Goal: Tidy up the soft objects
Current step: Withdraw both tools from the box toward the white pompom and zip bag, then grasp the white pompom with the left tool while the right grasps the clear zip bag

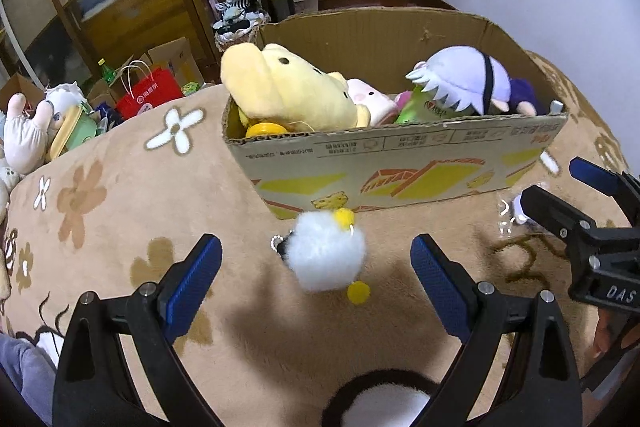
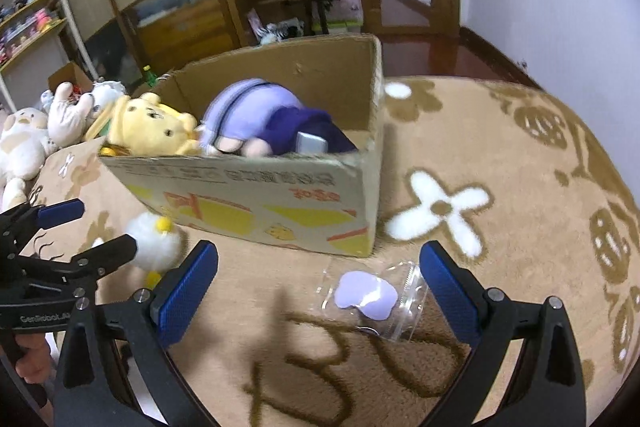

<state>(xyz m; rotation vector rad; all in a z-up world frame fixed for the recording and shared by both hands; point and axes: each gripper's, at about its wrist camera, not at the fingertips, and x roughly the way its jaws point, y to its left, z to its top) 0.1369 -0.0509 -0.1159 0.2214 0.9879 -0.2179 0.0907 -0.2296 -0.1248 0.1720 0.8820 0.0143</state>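
White pompom toy (image 1: 326,255) with yellow bobbles at frame centre, lying on tan flowered blanket (image 1: 120,211), just below cardboard box (image 1: 400,163) holding yellow plush (image 1: 280,87) and purple-haired doll (image 1: 464,79). Left gripper (image 1: 316,263) spread wide either side of toy, gripping nothing. Right gripper (image 2: 320,279) equally wide, empty, over clear packet (image 2: 372,297) at lower centre-right.

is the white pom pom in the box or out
Out: the white pom pom lies on the blanket in front of the box.

White fluffy pompom toy (image 1: 326,253) with yellow bobbles on the blanket just beside the toy-filled cardboard box (image 1: 400,163)
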